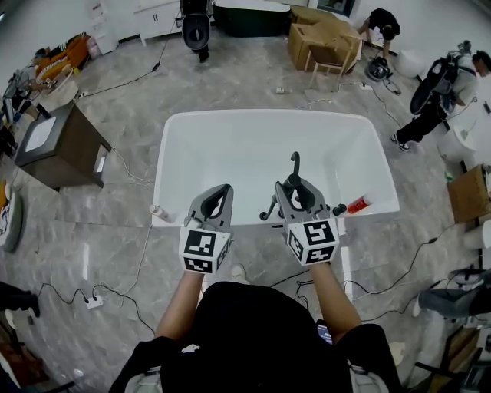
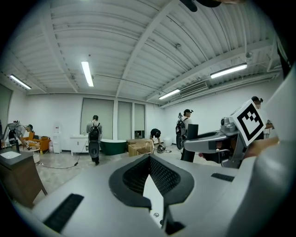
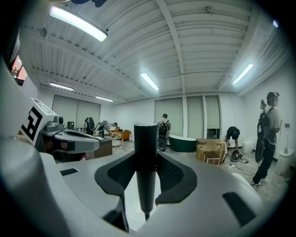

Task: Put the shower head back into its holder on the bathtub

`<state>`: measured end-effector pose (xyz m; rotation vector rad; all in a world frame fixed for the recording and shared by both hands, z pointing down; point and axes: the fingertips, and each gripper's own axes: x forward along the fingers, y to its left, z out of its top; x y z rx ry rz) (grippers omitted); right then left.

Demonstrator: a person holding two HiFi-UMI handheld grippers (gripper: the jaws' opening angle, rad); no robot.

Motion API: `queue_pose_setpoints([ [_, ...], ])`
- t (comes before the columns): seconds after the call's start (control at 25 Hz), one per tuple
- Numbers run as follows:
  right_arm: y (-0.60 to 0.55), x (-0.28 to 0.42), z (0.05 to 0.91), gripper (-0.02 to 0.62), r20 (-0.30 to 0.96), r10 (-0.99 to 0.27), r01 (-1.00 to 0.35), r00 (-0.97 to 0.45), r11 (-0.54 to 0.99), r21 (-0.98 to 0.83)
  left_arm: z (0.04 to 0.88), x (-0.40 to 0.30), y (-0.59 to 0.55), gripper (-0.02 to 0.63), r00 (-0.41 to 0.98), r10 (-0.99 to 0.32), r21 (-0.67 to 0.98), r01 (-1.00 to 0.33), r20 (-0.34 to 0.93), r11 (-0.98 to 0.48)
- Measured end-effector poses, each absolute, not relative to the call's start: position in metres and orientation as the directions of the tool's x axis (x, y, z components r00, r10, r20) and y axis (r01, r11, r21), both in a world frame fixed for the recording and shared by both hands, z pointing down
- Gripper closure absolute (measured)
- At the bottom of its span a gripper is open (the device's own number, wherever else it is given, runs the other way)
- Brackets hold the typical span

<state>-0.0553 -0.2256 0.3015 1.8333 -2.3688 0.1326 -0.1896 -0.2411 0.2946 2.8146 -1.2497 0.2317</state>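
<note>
The shower head (image 1: 294,163) is a slim black rod with a hooked top. It stands upright over the near rim of the white, round-cornered bathtub (image 1: 261,115). The right gripper (image 1: 299,189) pinches it round the shaft. The left gripper (image 1: 223,189) beside it has its jaw tips pressed together with nothing between them.

Only the head view shows the hooked top and the tub below. The right gripper view shows just the straight round shaft, narrowing to a thin stem at the bottom. The left gripper view catches it side-on, as a black post at the other gripper's tip.

There is one shower head and two grippers. Two bottles lie on the near rim: a red bottle (image 1: 358,204) at the right and a small white bottle (image 1: 159,213) at the left. A second, dark green tub (image 1: 253,17) stands by the far wall.
</note>
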Motion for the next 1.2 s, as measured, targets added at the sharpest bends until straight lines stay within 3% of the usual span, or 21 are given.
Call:
queue_pose_setpoints([
  [0.64, -0.283, -0.073, 0.337, 0.456, 0.259, -0.945, -0.978, -0.199, 0.21, 0.012, 0.334, -0.217, -0.302, 0.592, 0.686, -0.694, 0.022, -0.715, 0.22, -0.699],
  [1.2, -0.301, -0.047, 0.402, 0.456, 0.375, -0.902, -0.975, -0.216, 0.217, -0.038, 0.391, -0.187, -0.319, 0.592, 0.674, -0.664, 0.074, -0.718, 0.325, -0.692],
])
